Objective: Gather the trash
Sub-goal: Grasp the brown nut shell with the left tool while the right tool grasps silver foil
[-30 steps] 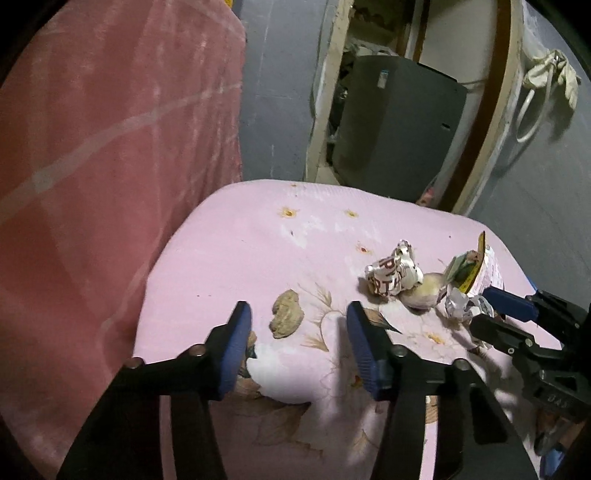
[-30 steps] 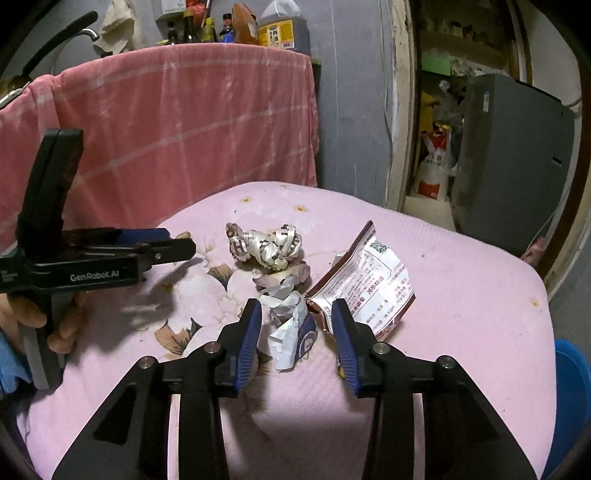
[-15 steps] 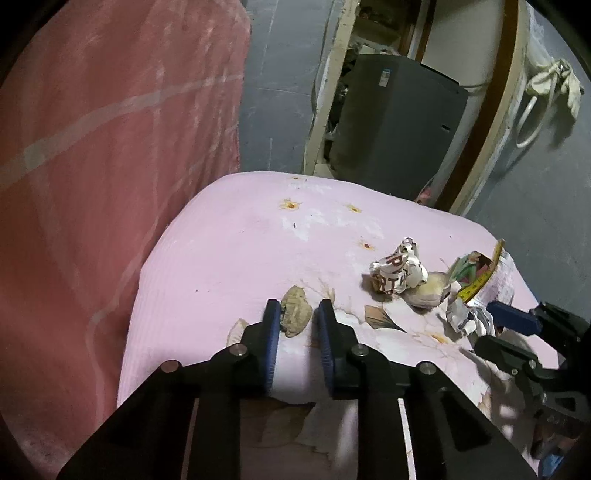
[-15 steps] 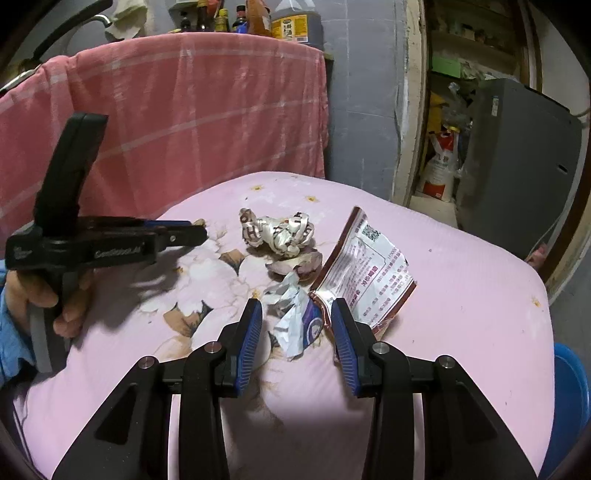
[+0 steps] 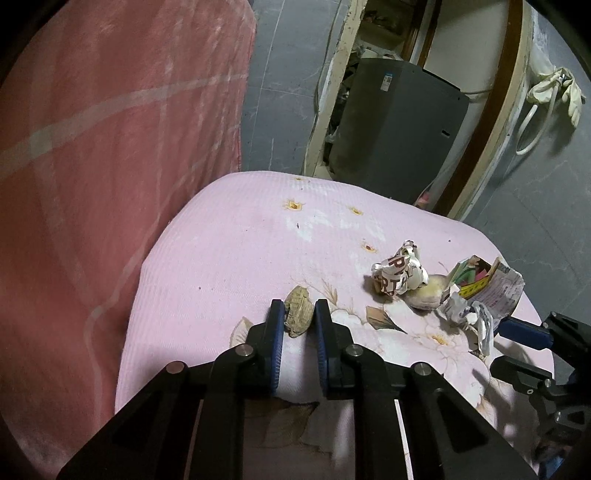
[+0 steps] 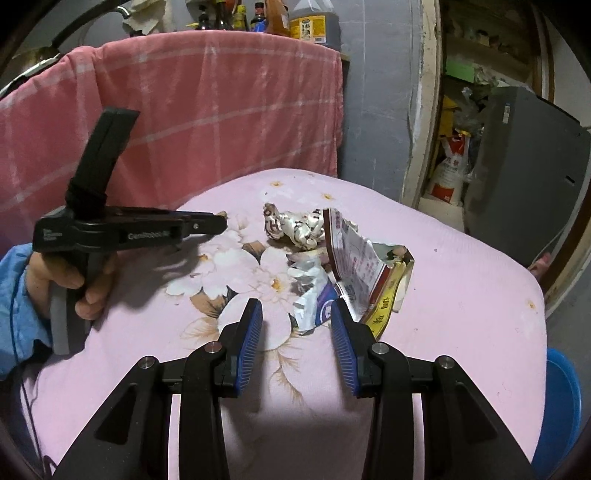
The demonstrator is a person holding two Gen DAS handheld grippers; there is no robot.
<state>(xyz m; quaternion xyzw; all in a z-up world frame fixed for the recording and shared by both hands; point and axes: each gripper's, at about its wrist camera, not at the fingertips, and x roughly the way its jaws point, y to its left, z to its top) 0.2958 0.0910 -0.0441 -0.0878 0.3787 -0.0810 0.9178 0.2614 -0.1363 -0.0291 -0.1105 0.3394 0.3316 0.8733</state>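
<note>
Narrowed since earlier, the left gripper (image 5: 299, 317) pinches the brown scrap (image 5: 297, 311), hidden in the right view, whose right gripper (image 6: 296, 325) gapes around the foil wrapper (image 6: 314, 301).

Setting: lived-in home, kitchen or utility corner. Evidence: sauce bottles (image 6: 306, 22) on ledge above pink towel (image 6: 192, 110), rubber gloves (image 5: 557, 88) hanging, floral cloth-covered surface (image 6: 461, 280) ahead of claws.

- Pink floral cloth (image 5: 229, 236): covers the supporting surface.
- On it: crumpled printed wrapper (image 5: 400, 273), snack packet (image 6: 364, 266), silver foil scrap (image 6: 314, 295), beige lump (image 5: 428, 293).
</note>
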